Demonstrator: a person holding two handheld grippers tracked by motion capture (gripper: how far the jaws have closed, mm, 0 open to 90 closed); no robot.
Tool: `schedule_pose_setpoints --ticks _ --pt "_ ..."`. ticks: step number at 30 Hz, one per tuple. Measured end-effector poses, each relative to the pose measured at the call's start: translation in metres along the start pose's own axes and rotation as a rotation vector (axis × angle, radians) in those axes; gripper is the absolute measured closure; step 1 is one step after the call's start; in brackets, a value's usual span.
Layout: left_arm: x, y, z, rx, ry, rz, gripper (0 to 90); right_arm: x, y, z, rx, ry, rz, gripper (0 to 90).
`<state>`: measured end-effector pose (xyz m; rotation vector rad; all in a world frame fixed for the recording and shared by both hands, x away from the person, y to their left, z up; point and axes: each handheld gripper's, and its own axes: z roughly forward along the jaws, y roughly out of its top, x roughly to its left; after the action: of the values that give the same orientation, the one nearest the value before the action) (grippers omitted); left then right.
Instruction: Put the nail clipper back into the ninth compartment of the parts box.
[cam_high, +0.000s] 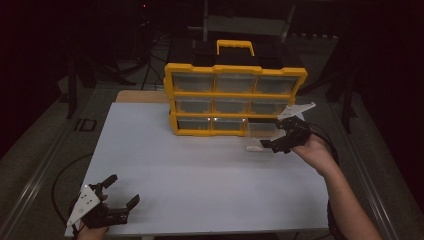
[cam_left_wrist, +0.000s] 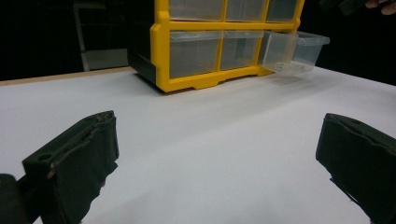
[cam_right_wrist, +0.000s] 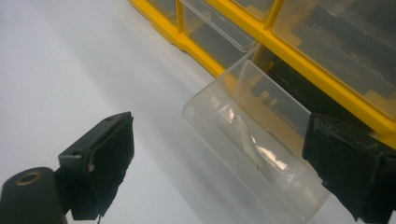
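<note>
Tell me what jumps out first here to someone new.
The yellow drawer cabinet at the far middle of the white table, bright against the dark room. Next, its bottom-right clear drawer pulled partway out, with the right gripper open just in front of it. The left gripper sits open over the table's near left corner.

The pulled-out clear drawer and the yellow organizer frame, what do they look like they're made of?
The pulled-out clear drawer looks like thin transparent plastic with a glossy finish: the frame and table show through its walls, and highlights glint on it. The yellow organizer frame appears to be opaque moulded plastic, smooth with a slight sheen, judging by its rounded edges and even colour.
</note>
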<state>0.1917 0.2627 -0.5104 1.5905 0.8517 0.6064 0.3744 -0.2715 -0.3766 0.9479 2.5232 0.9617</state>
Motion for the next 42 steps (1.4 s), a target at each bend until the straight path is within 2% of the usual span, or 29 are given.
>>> schedule_pose_setpoints --ticks 3,4,5,7,14,18,20,32,37,42 --pt "0.000 0.000 0.000 0.001 -0.001 0.001 0.3 0.002 -0.004 -0.002 -0.020 -0.005 0.011 9.5" --pt "0.000 0.000 0.000 0.001 -0.001 0.000 0.3 0.004 -0.009 -0.004 -0.044 -0.021 0.019 9.5" --pt "0.000 0.000 0.000 0.001 -0.001 0.000 0.3 0.004 -0.009 -0.004 -0.044 -0.021 0.019 9.5" --pt "0.000 0.000 0.000 0.001 -0.002 0.000 0.3 0.007 -0.017 -0.007 -0.066 -0.059 0.022 9.5" --pt "0.000 0.000 0.000 0.000 -0.001 0.000 0.3 0.011 -0.039 -0.011 -0.111 -0.102 0.055 9.5" --pt "0.000 0.000 0.000 -0.001 -0.002 -0.001 0.3 0.015 -0.050 -0.012 -0.123 -0.110 0.072 9.6" --pt "0.000 0.000 0.000 0.001 -0.001 0.000 0.3 0.018 -0.058 -0.010 -0.116 -0.122 0.061 9.5" --pt "0.000 0.000 0.000 -0.001 -0.002 -0.001 0.3 0.029 -0.098 -0.005 -0.165 -0.100 0.107 9.5" --pt "0.000 0.000 0.000 -0.001 -0.001 -0.001 0.3 0.036 -0.112 -0.003 -0.200 -0.081 0.112 9.5" --pt "0.000 0.000 0.000 0.000 -0.002 -0.002 0.3 0.041 -0.122 0.001 -0.210 -0.077 0.106 9.5"
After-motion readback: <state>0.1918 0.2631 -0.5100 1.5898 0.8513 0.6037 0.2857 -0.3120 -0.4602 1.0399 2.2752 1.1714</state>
